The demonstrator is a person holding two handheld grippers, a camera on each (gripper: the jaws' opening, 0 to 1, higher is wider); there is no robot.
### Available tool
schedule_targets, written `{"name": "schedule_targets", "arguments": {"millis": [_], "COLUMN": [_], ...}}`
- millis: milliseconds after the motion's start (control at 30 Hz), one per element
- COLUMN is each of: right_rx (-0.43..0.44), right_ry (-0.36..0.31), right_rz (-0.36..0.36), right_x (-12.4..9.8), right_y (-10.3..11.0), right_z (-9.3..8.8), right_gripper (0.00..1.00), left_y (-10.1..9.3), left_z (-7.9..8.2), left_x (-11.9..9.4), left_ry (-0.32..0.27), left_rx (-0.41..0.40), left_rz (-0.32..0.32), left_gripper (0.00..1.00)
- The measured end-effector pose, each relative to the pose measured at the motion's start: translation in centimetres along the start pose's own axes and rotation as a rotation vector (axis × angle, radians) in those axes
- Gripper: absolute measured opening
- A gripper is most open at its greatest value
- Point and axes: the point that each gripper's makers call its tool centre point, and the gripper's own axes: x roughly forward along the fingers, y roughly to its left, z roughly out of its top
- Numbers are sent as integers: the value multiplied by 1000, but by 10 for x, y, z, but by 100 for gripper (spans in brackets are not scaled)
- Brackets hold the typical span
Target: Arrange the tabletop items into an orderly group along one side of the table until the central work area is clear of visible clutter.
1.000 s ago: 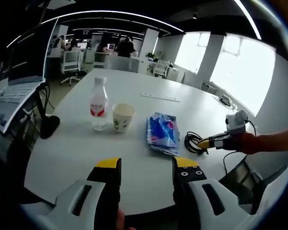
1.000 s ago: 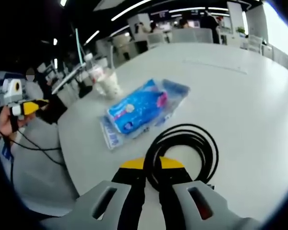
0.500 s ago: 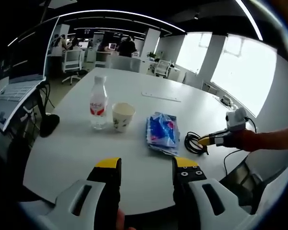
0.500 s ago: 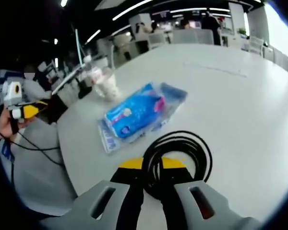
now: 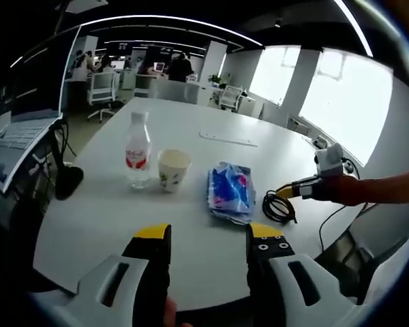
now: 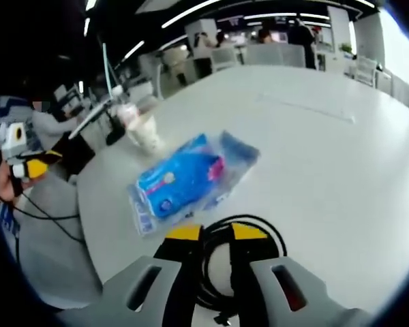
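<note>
Counting one bottle (image 5: pixel 138 148), one cup (image 5: pixel 173 168)

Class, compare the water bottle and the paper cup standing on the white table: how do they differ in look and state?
The water bottle is taller and clear, with a red label; the paper cup is shorter and opaque, pale with small prints. The bottle narrows to a closed cap, while the cup is open-topped and widest at its rim. Both stand upright side by side on the white table, left of the blue packet.

Probably open-plan office: desks (image 5: pixel 133 82), chairs (image 5: pixel 101 87), monitors.
</note>
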Motion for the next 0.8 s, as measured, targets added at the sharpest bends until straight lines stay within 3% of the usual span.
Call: {"name": "schedule_targets", "arguments": {"millis": [333, 800], "right_rx": [-52, -74], "right_ry": [-2, 26], "right_rz": [12, 29], "right_x": [15, 43], "right_y": [-6, -9], "right_z": [34, 50], "right_gripper": [13, 13], "left_y": [-1, -1], "left_z": [0, -10], "left_x": [2, 2], "left_ry": [8, 34], "left_rx": [7, 4], "left_rz": [-4, -13], "left_gripper": [43, 43]}}
